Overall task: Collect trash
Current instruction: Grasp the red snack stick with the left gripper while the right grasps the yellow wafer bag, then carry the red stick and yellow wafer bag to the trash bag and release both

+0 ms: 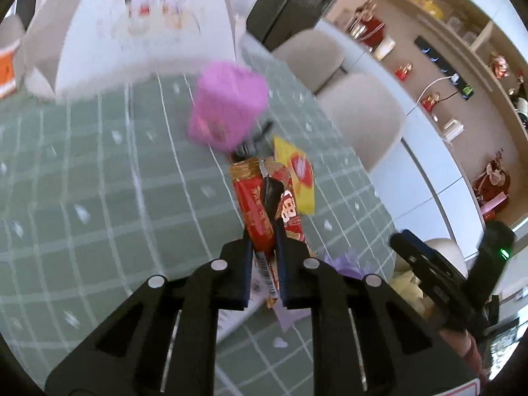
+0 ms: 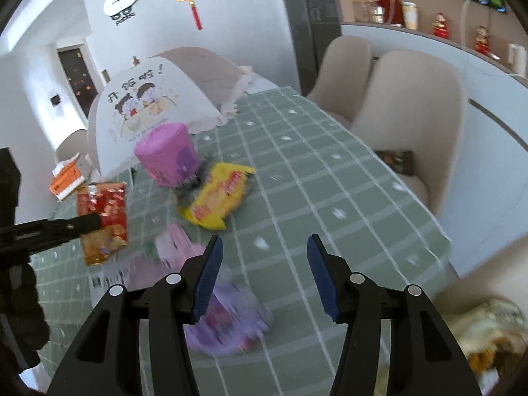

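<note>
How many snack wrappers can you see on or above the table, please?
3: a red wrapper in the left gripper, a yellow one beside the pink tub, a purple one nearest; more may be hidden.

you've got one red snack wrapper (image 2: pixel 104 221) up off the tabletop (image 2: pixel 330 178), one yellow wrapper (image 2: pixel 219 194) lying mid-table, one pink tub (image 2: pixel 166 155) just behind it, and two purplish wrappers toward the near edge, a pale pink one (image 2: pixel 175 242) and a blurred lilac one (image 2: pixel 231 323). one domed food cover (image 2: pixel 148 105) sits at the far end, one orange carton (image 2: pixel 66 180) beside it, two beige chairs (image 2: pixel 406 105) along the right edge.
</note>
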Tool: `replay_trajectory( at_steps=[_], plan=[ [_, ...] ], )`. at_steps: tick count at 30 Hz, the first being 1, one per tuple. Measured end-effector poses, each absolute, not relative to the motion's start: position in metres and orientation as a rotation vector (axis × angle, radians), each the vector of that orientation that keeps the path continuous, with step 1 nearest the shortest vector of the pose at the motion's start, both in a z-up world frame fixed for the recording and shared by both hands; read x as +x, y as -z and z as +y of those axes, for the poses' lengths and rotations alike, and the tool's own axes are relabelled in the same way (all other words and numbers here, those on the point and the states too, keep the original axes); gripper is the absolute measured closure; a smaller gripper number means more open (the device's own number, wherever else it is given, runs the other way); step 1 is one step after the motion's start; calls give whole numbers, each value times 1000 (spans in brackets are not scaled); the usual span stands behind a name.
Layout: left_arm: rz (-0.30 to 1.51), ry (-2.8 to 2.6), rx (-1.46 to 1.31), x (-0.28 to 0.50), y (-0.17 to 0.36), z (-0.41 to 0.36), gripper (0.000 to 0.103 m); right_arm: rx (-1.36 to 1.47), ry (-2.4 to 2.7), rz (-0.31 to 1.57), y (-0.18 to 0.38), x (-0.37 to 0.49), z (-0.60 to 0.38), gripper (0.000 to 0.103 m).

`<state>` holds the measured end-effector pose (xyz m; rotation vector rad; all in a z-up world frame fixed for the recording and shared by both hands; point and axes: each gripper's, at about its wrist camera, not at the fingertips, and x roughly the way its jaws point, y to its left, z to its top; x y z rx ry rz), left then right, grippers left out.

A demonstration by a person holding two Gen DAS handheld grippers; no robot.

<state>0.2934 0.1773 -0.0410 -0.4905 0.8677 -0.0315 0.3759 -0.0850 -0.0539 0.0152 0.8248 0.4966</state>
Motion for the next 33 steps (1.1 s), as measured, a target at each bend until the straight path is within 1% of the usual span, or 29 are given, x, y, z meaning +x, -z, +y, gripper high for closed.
replay_trajectory(
  at_steps=[4,8,13,14,15,18,21,22,23,27,33],
  plan=[
    [856,22,-447,291,33,203,91,-22,-580,847,57,415,-43,52],
    [847,18,-463,284,36,229,91,-74,-714,871,68,458,-19,52],
    [873,15,-496,279,56,244,91,-66,-761,1002,101,505,-2,54],
    [877,14,-495,279,58,245,91,-83,-777,1029,109,509,5,60],
    [887,14,-492,280,63,247,91,-102,-788,1035,113,511,10,63],
    [905,17,-498,284,71,249,91,-127,-786,1054,121,516,18,65],
    [907,18,-499,286,74,249,91,-120,-787,1092,128,520,18,76],
    [908,19,-500,287,74,248,91,-109,-800,1098,128,518,16,84],
    [910,19,-499,288,75,248,91,-105,-801,1096,126,517,16,88],
    [910,23,-482,290,70,238,91,-102,-770,998,95,497,5,95],
    [866,22,-447,287,47,215,91,-99,-751,883,33,463,-18,96]
  ],
)
